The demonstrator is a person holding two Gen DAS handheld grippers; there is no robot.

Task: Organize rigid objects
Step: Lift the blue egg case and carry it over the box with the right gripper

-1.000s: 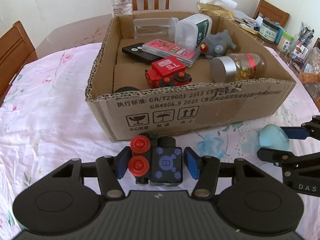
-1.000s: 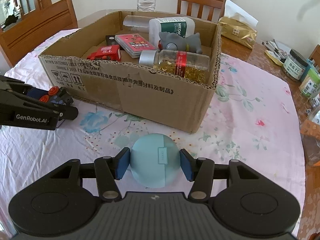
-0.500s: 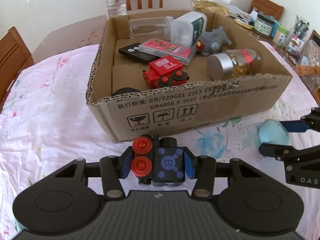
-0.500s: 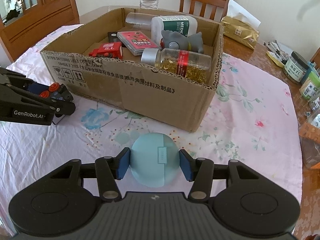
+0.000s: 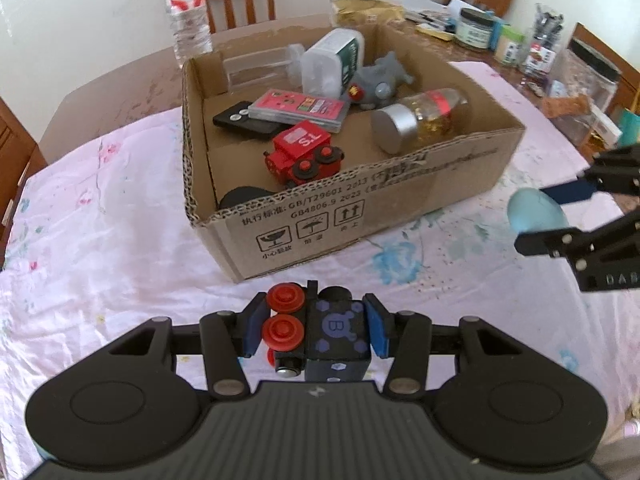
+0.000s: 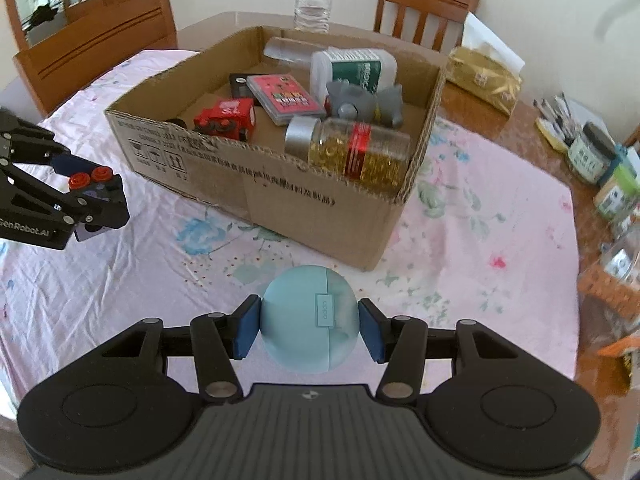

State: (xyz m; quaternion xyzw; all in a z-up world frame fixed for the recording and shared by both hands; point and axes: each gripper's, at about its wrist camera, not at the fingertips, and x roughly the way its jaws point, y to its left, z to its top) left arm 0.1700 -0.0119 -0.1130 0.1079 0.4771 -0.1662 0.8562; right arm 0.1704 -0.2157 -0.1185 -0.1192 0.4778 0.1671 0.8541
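- Both claws have risen off the counter (image 6: 480, 208) since the earlier frames, each carrying its load
- left claw (image 5: 315, 328) pinches a dark-blue toy train (image 5: 320, 330) with red wheels, before the cardboard box (image 5: 360, 216)
- right claw (image 6: 309, 326) clamps a round pale-blue earbud case (image 6: 308, 320), near the box's front wall

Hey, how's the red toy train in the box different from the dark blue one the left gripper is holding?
The red toy train is red with an S.L label; the dark blue toy train is navy with a B emblem. The red one lies inside the cardboard box; the blue one is clamped in the left gripper outside it. Both have red wheels.
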